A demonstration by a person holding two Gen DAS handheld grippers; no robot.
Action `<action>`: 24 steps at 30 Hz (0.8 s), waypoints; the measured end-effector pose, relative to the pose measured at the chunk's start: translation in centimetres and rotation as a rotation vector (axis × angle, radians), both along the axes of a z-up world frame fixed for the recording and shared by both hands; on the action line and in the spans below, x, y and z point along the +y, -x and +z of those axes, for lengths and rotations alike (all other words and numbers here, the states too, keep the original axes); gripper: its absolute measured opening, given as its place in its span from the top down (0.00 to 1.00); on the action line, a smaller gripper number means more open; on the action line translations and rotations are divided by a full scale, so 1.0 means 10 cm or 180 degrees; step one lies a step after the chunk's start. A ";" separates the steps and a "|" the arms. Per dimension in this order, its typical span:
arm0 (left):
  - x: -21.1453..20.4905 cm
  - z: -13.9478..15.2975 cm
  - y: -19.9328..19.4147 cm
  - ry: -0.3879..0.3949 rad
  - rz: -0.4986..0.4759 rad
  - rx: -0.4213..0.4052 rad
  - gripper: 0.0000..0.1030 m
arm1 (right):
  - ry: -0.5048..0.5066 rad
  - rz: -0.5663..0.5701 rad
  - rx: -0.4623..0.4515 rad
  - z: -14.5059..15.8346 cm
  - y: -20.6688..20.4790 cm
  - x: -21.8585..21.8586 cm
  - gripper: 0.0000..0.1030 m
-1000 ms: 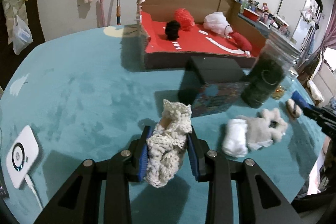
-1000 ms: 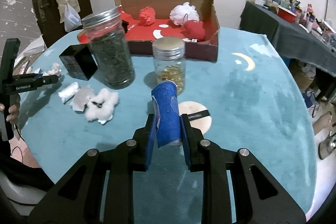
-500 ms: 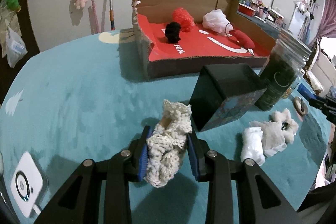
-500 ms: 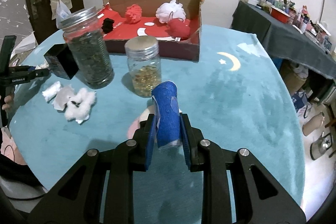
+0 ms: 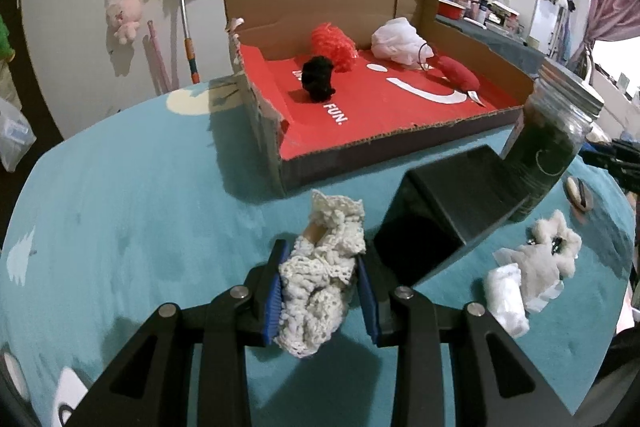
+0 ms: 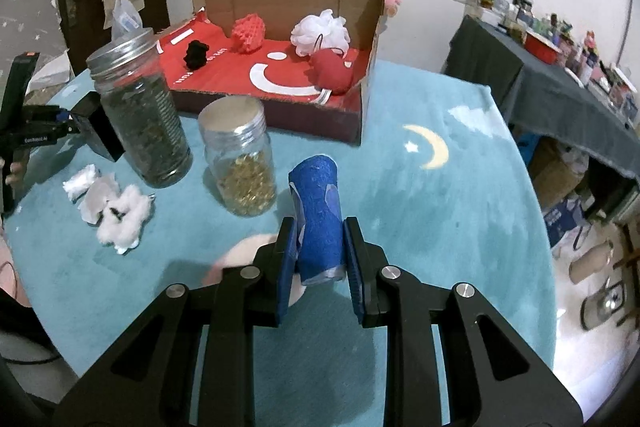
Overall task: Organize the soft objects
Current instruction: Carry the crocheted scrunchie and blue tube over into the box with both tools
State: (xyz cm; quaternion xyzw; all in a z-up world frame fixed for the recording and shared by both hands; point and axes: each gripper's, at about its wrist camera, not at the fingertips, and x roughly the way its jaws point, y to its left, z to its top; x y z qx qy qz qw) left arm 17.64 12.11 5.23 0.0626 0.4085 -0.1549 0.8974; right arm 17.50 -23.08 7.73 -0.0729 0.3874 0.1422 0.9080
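My left gripper (image 5: 322, 291) is shut on a cream crocheted piece (image 5: 320, 279), held above the teal table in front of the cardboard box (image 5: 400, 135). A blue roll (image 6: 320, 219) stands upright between the pads of my right gripper (image 6: 320, 259), which is shut on it. The box's red floor (image 6: 224, 71) holds a black pompom (image 5: 318, 79), a red knitted ball (image 5: 334, 45), a white mesh puff (image 5: 396, 41) and a dark red pad (image 5: 458, 73). On the table lie a white roll (image 5: 506, 301) and a fluffy white toy (image 5: 550, 253).
A black box (image 5: 444, 215) sits just right of the left gripper. A tall jar of dark leaves (image 6: 140, 115) and a shorter jar of yellow bits (image 6: 240, 159) stand left of the blue roll. The left gripper (image 6: 32, 131) shows at the right wrist view's left edge.
Both grippers have moved closer to the cardboard box, each still gripping its piece. In the left wrist view the box and the black box have grown nearer and shifted.
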 end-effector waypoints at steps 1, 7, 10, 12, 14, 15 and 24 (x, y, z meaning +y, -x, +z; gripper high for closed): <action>0.01 0.01 -0.02 0.0006 -0.0023 -0.0005 0.67 | 0.0015 0.0021 -0.0010 0.00 -0.03 0.00 0.78; 0.03 0.13 -0.13 0.0007 -0.0130 -0.0059 0.67 | 0.0016 0.0177 -0.0016 0.01 -0.21 -0.02 0.78; 0.01 0.20 -0.19 -0.0011 -0.0203 -0.0092 0.67 | -0.0004 0.0289 -0.0029 0.03 -0.29 0.00 0.78; -0.01 0.24 -0.21 0.0015 -0.0249 -0.0099 0.67 | -0.0018 0.0353 -0.0036 0.05 -0.35 0.01 0.78; -0.03 0.29 -0.25 0.0057 -0.0275 -0.0100 0.67 | -0.0097 0.0422 -0.0035 0.07 -0.41 0.01 0.78; -0.04 0.31 -0.26 0.0075 -0.0285 -0.0099 0.67 | -0.0116 0.0440 -0.0035 0.08 -0.43 0.01 0.78; -0.25 0.51 -0.52 0.0198 -0.0367 -0.0087 0.67 | -0.0301 0.0584 -0.0133 0.31 -0.70 0.02 0.78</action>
